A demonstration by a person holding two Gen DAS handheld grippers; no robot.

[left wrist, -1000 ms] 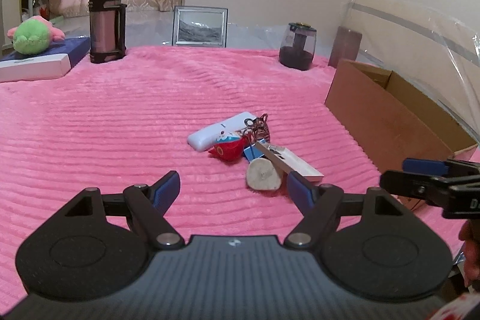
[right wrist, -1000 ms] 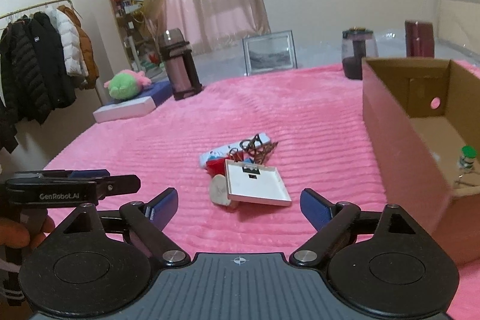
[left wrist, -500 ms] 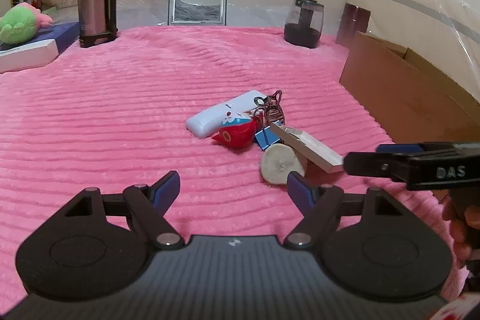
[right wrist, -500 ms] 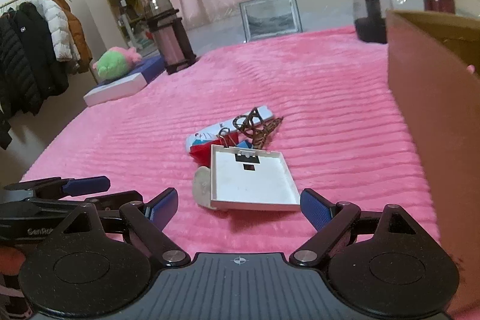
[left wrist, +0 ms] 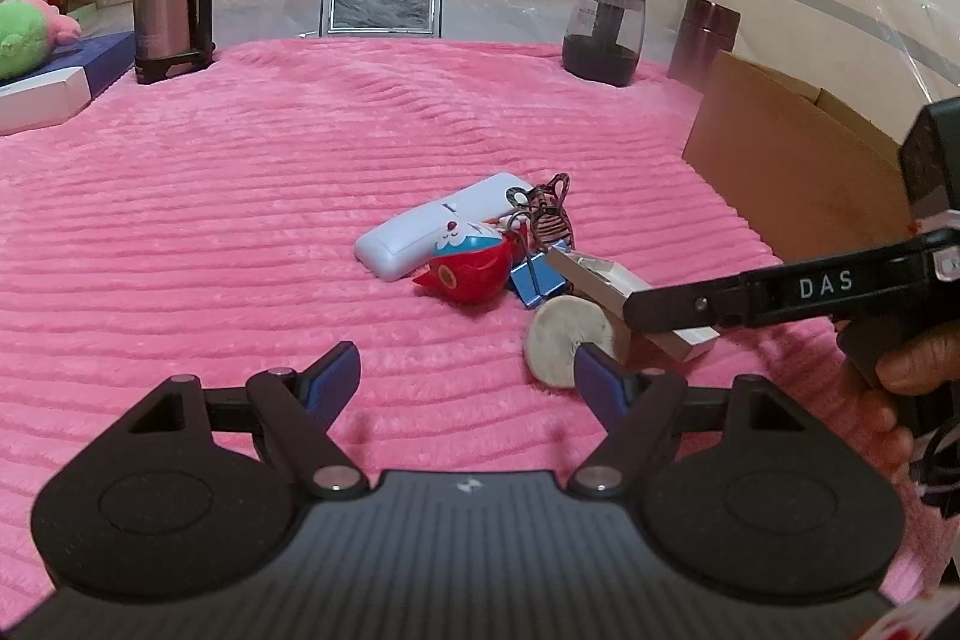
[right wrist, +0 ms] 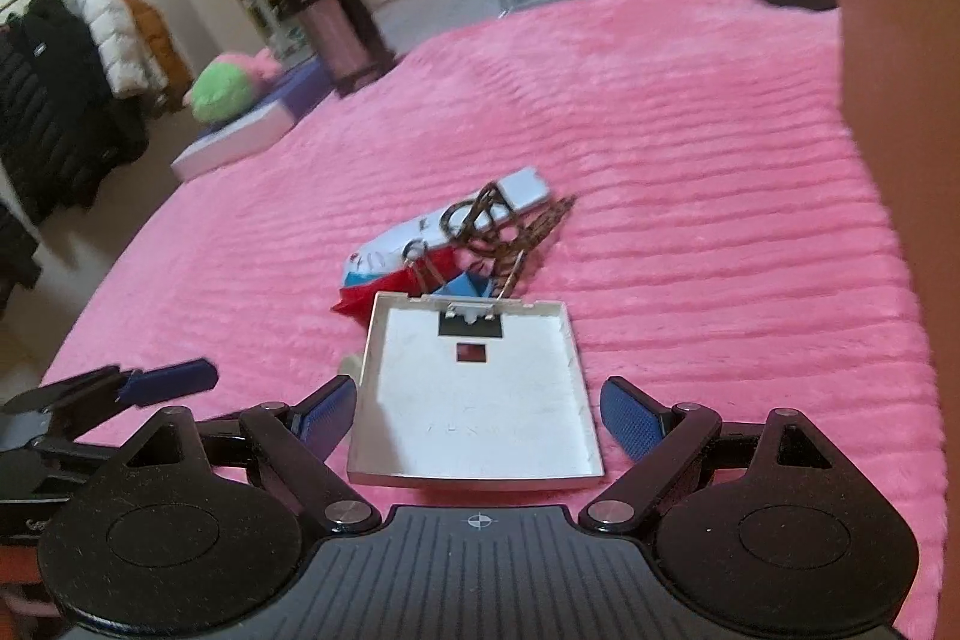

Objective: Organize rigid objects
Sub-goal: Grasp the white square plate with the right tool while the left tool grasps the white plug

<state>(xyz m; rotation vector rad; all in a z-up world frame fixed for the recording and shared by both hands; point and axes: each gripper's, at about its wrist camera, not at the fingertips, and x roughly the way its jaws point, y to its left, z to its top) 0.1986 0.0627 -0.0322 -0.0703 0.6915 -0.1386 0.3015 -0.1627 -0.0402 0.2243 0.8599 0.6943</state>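
Right gripper (right wrist: 474,409): jaws stood wide open, one blue pad on each side of the near end of the white square tray (right wrist: 474,400), not yet touching it.

White square tray: tilted, far edge propped on the pile, near edge low over the pink blanket (right wrist: 690,172).

Left gripper (left wrist: 468,376): jaws open, empty, low over the blanket just short of the pile, right pad close to the pale wooden disc (left wrist: 567,340).

Pile, mid-blanket: white remote (left wrist: 432,226), red toy (left wrist: 471,268), blue binder clip (left wrist: 537,280), brown wire piece (left wrist: 549,214).

Cardboard box (left wrist: 798,166): right edge of blanket, well apart from the pile.

Risk, judged: pads closing on the thin tilted rim could let the tray slip or pivot; lifting might drag the clip or disc resting against it.
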